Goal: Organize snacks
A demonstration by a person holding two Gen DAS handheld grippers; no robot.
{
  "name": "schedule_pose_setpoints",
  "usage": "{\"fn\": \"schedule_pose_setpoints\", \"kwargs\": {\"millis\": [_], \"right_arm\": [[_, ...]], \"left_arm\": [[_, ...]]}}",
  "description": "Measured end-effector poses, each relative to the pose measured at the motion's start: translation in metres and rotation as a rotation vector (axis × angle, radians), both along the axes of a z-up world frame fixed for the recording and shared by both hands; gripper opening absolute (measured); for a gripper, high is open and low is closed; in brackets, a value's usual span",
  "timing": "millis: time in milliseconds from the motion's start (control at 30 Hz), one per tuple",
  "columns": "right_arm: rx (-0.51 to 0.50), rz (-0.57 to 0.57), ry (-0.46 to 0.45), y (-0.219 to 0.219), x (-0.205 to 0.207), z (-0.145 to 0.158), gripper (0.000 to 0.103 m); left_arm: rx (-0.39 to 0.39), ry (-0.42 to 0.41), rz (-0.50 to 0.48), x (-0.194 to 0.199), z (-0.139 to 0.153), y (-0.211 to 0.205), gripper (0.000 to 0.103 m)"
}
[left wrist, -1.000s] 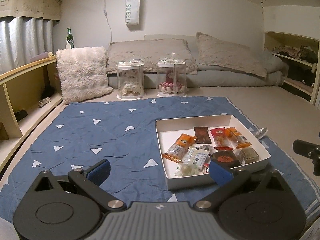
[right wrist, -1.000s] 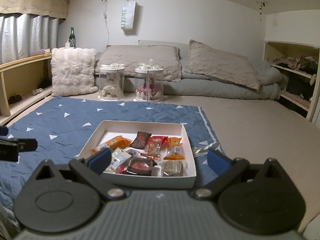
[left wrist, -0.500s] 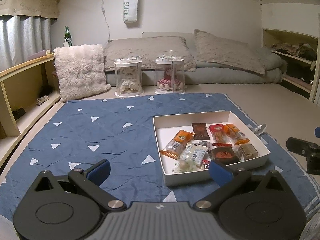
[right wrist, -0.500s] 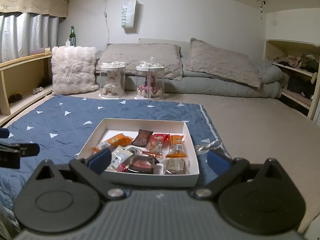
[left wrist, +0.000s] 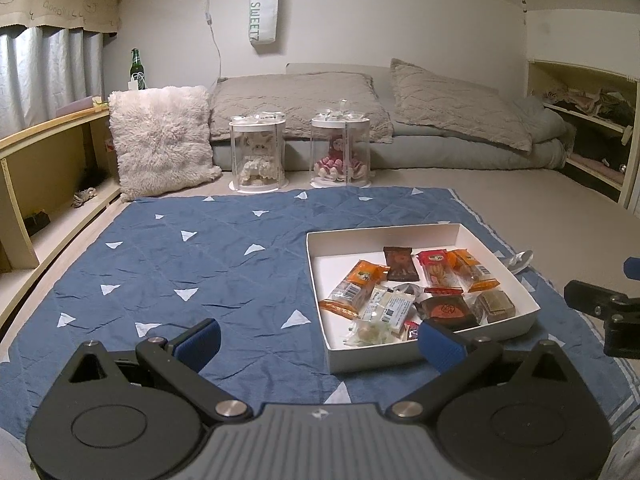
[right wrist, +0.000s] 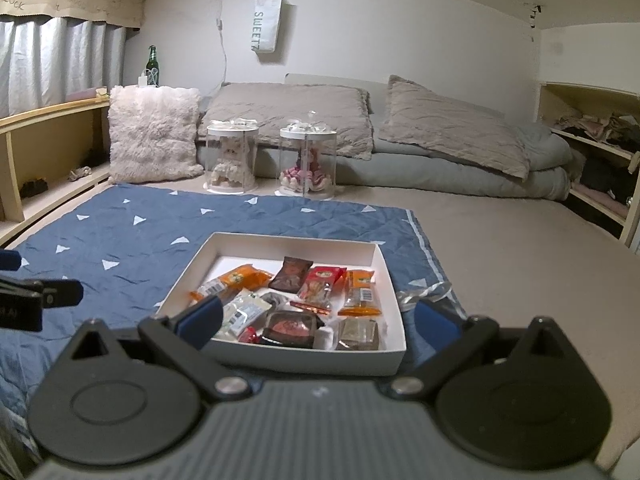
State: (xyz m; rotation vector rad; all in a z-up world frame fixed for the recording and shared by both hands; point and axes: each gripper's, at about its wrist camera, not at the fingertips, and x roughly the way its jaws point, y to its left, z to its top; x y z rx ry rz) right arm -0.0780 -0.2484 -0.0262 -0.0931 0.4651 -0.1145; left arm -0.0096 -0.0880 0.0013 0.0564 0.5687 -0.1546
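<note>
A white shallow box [left wrist: 400, 234] [right wrist: 280, 240] sits on a blue quilted mat [left wrist: 200, 264] [right wrist: 120, 240]. It holds several wrapped snacks: an orange packet [left wrist: 354, 286], a brown packet [left wrist: 400, 263], a red packet [left wrist: 436, 270], and a dark round cake pack [right wrist: 291, 327]. A silver wrapper [right wrist: 425, 293] lies on the mat right of the box. My left gripper [left wrist: 318, 340] is open and empty, near the box's front left. My right gripper [right wrist: 316, 318] is open and empty, over the box's front edge.
Two clear cylinders with dolls [left wrist: 258, 156] [left wrist: 340, 152] stand behind the mat. A fluffy cushion [left wrist: 160, 140] leans at back left, with pillows and bedding [left wrist: 440, 112] behind. Wooden shelving runs along the left [left wrist: 40, 168] and right [left wrist: 592, 132] walls.
Both grippers have drawn back and risen slightly, so the box looks a little farther off. The jaws stay open. Nothing in the box has moved.
</note>
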Motion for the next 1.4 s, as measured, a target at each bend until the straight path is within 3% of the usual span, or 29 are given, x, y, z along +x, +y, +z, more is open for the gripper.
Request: {"fn": "schedule_pose_setpoints", "kwargs": {"millis": [1400], "right_arm": [[-0.002, 0.007, 0.001, 0.0013, 0.0012, -0.0020, 0.102]], "left_arm": [[0.001, 0.000, 0.021, 0.0013, -0.0018, -0.0044, 0.103]]}}
